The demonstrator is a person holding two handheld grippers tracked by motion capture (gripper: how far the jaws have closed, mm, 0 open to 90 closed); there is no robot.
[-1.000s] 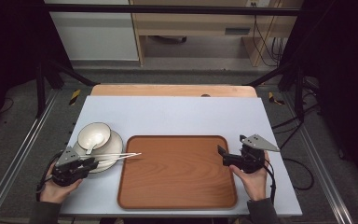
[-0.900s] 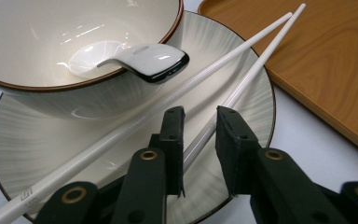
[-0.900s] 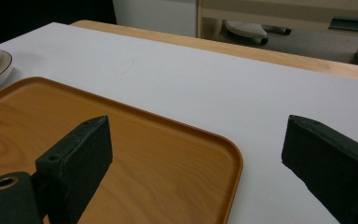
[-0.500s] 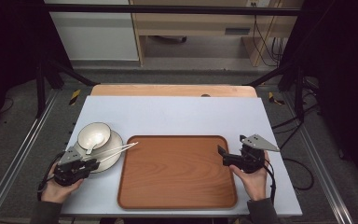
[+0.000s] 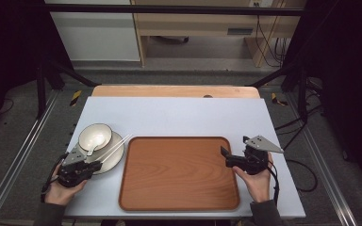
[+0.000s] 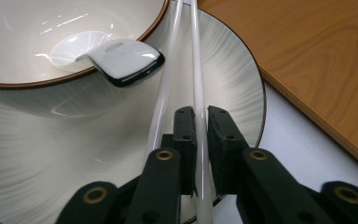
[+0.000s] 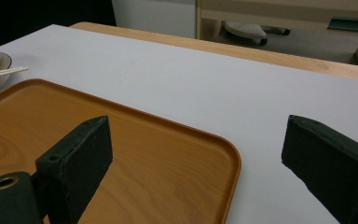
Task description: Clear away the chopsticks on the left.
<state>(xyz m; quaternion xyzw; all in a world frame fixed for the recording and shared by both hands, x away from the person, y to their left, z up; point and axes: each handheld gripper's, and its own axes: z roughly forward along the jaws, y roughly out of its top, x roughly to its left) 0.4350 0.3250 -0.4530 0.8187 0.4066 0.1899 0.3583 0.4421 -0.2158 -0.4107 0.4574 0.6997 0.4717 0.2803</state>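
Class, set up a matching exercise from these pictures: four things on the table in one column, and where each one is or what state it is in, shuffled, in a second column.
1. chopsticks
2. spoon
3. tray
4. right gripper

a. in the bowl
b. jaws open above the tray's right edge
c. lying on the plate, one between the left gripper jaws
d. bare, at the table's middle

Pairs: 1-c, 2-a, 3-d, 4-b

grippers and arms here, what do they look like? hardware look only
Both are black two-jaw tools. The left gripper has flat block pads on linked bars with brass-coloured rivets. The right gripper carries a grey three-cornered plate and trails a black cable. Sleeves are dark grey.
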